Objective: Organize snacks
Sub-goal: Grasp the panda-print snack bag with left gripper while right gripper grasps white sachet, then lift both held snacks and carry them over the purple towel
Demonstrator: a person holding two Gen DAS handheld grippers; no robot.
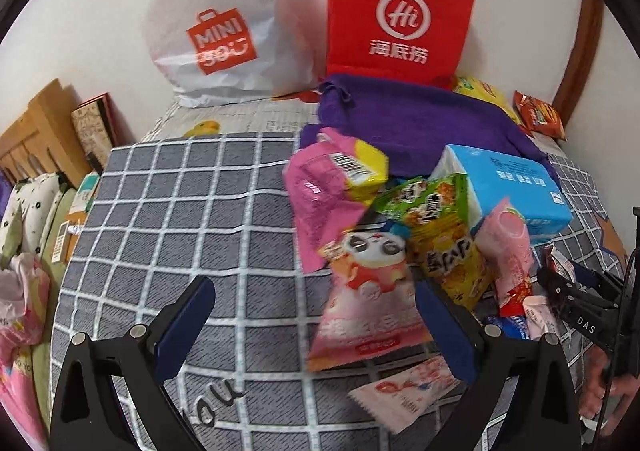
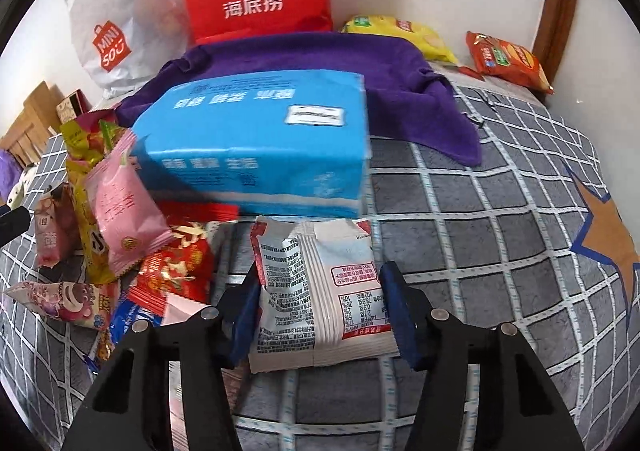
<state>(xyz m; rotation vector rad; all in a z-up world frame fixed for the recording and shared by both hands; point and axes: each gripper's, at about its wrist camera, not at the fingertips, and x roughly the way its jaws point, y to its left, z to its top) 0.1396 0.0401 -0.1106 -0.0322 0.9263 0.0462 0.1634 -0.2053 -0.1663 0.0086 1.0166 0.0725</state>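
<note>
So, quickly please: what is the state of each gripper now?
Left gripper: open, holding nothing.
Right gripper: closed on a white snack packet.

Surface finishes as we find them

We note glossy plastic snack wrappers (image 2: 320,291); a matt woven checked bedcover (image 2: 500,211); a fuzzy purple towel (image 2: 320,55); a crinkled white plastic bag (image 1: 216,23).

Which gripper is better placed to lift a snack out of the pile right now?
Right. The right gripper already straddles the white packet, pads against both edges. The left gripper is open, the pink panda packet loose between its fingers.
</note>
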